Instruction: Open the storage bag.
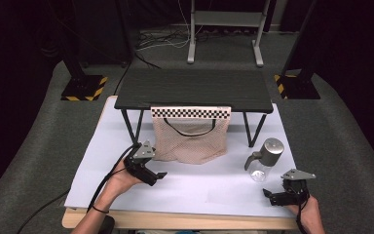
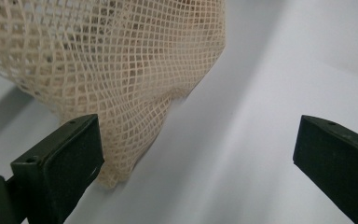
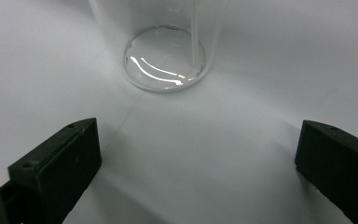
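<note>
Left gripper [image 1: 159,176]: jaws spread wide, nothing between them, low over the white sheet [image 1: 195,187], just beside the lower left corner of the mesh bag [image 1: 190,139]. The bag hangs from the front edge of the small black table [image 1: 195,87], its bottom resting on the sheet. Right gripper [image 1: 269,195]: jaws likewise wide and empty, near the clear bottle [image 1: 264,160], which stands upright on the sheet, right of the bag, grey pump cap on top.

Left gripper [image 1: 159,175] low, jaws wide apart; right gripper [image 1: 269,196] likewise.
</note>
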### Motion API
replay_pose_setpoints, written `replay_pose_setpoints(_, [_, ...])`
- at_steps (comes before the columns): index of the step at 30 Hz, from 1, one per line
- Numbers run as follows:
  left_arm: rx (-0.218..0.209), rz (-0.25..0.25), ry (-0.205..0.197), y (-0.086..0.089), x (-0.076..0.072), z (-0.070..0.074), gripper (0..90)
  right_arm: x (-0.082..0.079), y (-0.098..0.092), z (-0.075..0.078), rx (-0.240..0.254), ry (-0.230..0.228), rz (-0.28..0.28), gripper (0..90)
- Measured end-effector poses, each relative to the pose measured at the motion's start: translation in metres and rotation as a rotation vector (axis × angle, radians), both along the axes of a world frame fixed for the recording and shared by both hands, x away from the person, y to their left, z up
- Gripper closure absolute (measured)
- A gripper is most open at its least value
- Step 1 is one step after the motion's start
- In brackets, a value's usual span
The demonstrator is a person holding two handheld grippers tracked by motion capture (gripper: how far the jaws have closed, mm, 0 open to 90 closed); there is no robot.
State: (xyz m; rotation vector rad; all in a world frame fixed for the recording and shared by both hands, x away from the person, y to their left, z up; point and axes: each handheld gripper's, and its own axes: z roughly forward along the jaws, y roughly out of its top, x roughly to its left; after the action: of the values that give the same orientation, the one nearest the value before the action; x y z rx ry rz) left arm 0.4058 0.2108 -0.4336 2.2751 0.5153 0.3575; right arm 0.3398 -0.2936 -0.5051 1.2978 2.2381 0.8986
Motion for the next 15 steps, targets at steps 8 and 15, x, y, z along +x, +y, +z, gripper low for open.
replay_pose_setpoints(8, [-0.001, -0.021, -0.032, -0.004, 0.001, 0.015, 0.3, 0.0, 0.0, 0.0, 0.001, 0.0, -0.001, 0.0])
replay_pose_setpoints(15, [0.021, -0.032, -0.058, -0.012, 0.004, 0.029, 0.3, 0.0, 0.0, 0.0, 0.003, -0.001, -0.003, 0.0])
